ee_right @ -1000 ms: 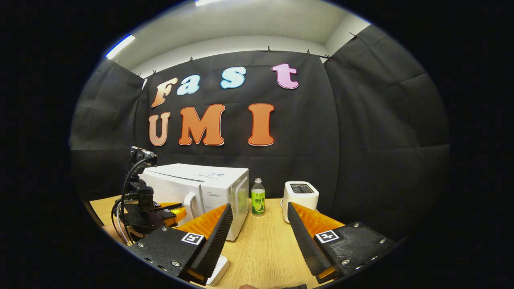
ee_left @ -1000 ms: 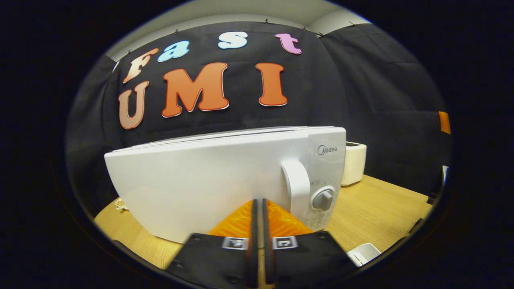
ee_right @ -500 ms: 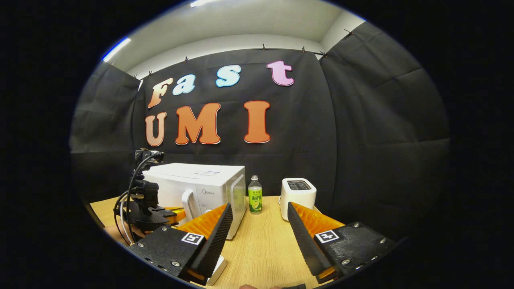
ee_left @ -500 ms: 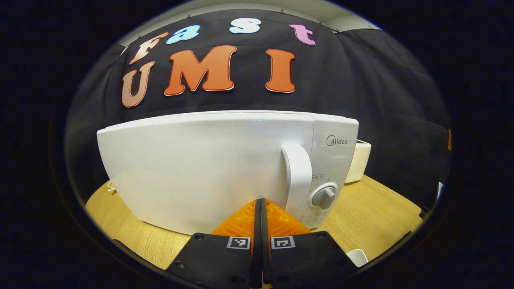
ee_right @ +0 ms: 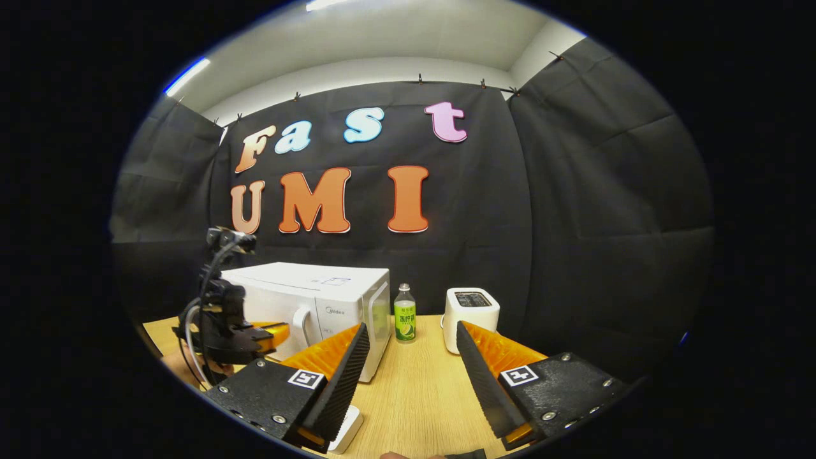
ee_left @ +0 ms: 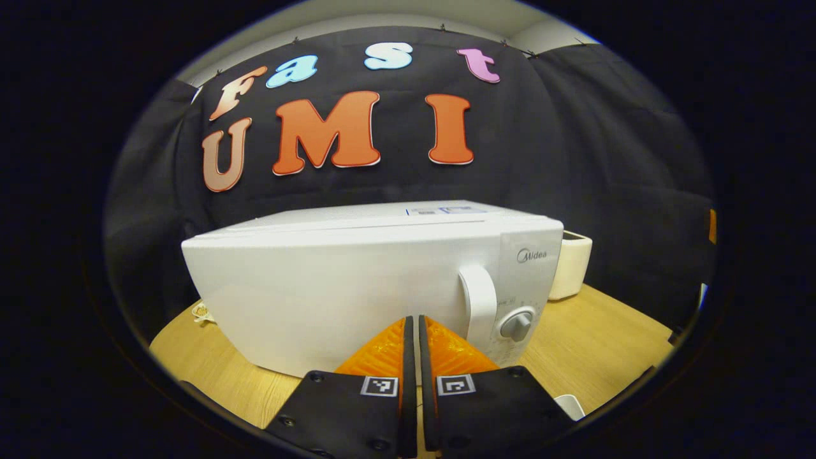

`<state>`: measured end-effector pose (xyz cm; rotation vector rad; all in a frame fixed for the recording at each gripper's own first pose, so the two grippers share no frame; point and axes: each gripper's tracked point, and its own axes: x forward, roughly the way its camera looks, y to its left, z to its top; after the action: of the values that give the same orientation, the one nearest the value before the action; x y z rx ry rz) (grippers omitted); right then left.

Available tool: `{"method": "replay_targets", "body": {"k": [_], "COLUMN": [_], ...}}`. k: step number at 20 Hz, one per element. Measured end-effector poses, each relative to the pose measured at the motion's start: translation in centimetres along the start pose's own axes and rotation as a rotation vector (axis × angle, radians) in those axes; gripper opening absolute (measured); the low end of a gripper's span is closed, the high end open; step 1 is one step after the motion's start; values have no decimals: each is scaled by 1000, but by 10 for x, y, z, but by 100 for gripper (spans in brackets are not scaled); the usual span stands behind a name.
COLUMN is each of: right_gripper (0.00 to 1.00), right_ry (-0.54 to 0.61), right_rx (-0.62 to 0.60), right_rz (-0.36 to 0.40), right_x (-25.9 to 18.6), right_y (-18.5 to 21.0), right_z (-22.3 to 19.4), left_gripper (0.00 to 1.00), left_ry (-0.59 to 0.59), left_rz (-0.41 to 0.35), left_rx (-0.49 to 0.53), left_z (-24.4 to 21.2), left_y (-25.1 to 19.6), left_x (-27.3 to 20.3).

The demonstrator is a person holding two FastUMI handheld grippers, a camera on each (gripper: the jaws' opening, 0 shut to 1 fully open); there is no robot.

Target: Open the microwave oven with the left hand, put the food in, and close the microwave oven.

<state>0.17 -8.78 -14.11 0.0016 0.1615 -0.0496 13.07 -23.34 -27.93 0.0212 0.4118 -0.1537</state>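
The white microwave (ee_left: pixel 357 280) stands on the wooden table (ee_left: pixel 605 344) with its door closed. Its curved handle (ee_left: pixel 479 303) and round knob (ee_left: pixel 516 325) are on the right side of the front. My left gripper (ee_left: pixel 413 320) is shut with nothing between its fingers, close in front of the door and just left of the handle. In the right gripper view the microwave (ee_right: pixel 319 299) is at the left, with the left gripper (ee_right: pixel 271 331) held before its door. My right gripper (ee_right: pixel 411 328) stands open and empty over the table, farther back.
A green-labelled bottle (ee_right: pixel 404 315) and a white toaster (ee_right: pixel 472 309) stand right of the microwave by the back wall. A white flat object (ee_right: pixel 347 430) lies on the table (ee_right: pixel 414 395) under my right gripper's left finger; its corner (ee_left: pixel 570 405) also shows low right.
My left gripper has drawn back a little from the microwave door and risen, so the oven's top now shows. The door stays closed. The right gripper has barely moved.
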Motion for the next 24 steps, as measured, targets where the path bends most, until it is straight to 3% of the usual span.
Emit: {"method": "replay_targets", "body": {"k": [6, 9, 10, 13, 16, 17, 20, 23, 24], "right_gripper": [86, 86, 86, 86, 85, 86, 85, 85, 85], "right_ry": [-71, -103, -107, -141, -167, -169, -193, -217, -217], "right_rx": [-8, -16, -14, -4, 11, 8, -17, -19, -17], "right_rz": [24, 44, 53, 80, 116, 125, 129, 151, 156], "right_x": [-1, -1, -1, -2, -3, -1, 0, 0, 0], "right_y": [22, 34, 38, 49, 60, 63, 69, 80, 83], "right_z": [46, 73, 80, 106, 128, 133, 150, 167, 171], "left_gripper": [9, 16, 28, 37, 57, 55, 68, 94, 92], "left_ry": [-122, -179, -195, -237, -291, -303, -328, -367, -377], "left_rz": [42, 93, 112, 149, 188, 195, 215, 265, 272], "left_rx": [-17, -9, -11, 8, 26, 22, 17, 33, 32], "left_z": [93, 133, 143, 169, 194, 201, 218, 236, 241], "left_y": [54, 89, 102, 132, 156, 161, 178, 196, 199], "left_x": [-73, -112, -124, -158, -190, -198, -221, -242, -247]}}
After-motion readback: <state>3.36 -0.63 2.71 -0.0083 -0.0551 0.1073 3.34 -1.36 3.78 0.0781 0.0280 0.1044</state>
